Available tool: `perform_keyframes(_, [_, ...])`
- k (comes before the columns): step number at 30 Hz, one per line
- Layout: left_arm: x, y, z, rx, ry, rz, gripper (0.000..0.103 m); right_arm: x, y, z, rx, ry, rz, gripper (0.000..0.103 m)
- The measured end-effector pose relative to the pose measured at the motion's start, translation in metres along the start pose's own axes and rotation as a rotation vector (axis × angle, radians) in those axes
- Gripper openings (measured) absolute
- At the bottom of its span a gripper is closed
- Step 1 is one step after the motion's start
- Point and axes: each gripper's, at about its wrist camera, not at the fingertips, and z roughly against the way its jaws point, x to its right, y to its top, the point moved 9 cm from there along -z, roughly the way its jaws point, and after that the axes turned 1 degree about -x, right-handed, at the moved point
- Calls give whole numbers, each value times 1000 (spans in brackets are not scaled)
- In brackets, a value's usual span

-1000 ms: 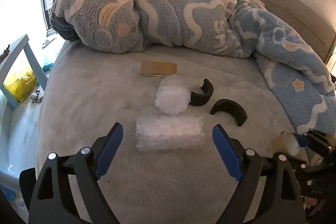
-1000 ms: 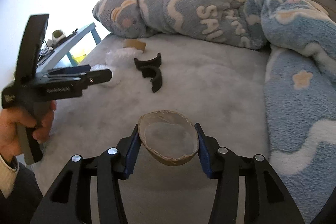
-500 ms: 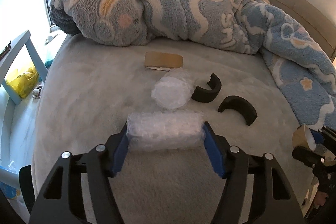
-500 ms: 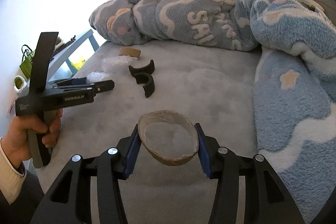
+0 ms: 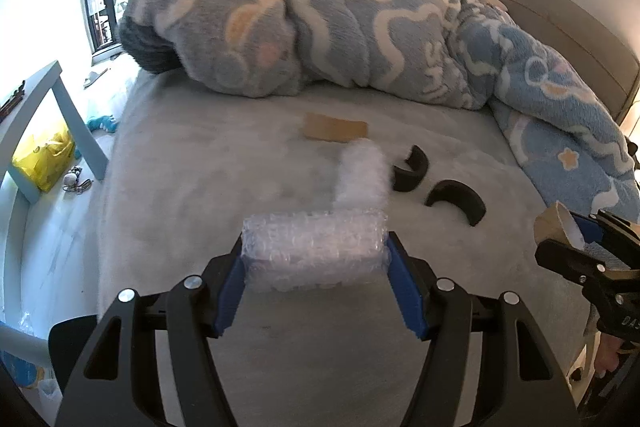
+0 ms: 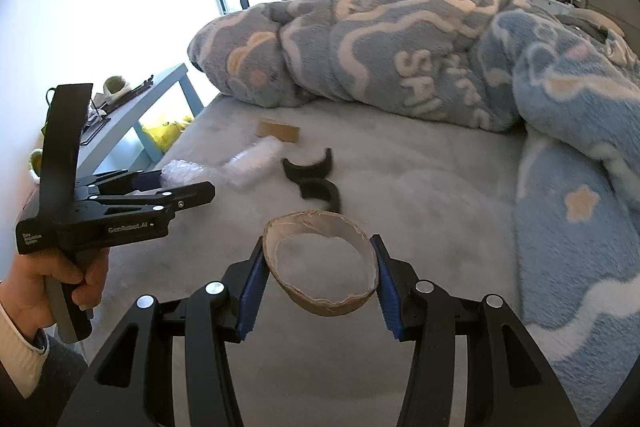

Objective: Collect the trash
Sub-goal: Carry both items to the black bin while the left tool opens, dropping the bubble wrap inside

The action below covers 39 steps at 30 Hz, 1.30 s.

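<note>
Pale grey plush covers the bed, its short nap soft and matted, and a thick fleece blanket in blue-grey with cream swirls lies heaped along the far side. Between the blue pads of the left gripper sits a roll of bubble wrap — a clear, knobbly cylinder lying crosswise, pressed at both ends, the jaws having just closed on it. The right gripper clamps a cardboard ring, brown and rough-edged, squeezed into an oval with its open mouth facing up; it appears lifted clear of the bed. Further out on the plush lie a second bundle of bubble wrap, whitish and crinkled, a flat rectangle of brown cardboard, and two black curved pieces — smooth half-rings set just beside each other. In the right wrist view a hand with a white cuff grips the left tool's handle. Beside the bed stands a light blue table with a crumpled yellow bag beneath it.
</note>
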Motion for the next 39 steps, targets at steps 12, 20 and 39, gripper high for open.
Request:
perform_keyframes(12, [-50, -3, 31, 16, -11, 62, 67, -57, 22, -27, -10, 30, 49, 50])
perform_keyframes(20, [-86, -14, 50, 12, 2, 70, 67, -104, 38, -48, -13, 67, 89, 50])
perform_keyframes(39, [-189, -58, 78, -35, 64, 135, 67, -227, 64, -87, -24, 166, 183, 50])
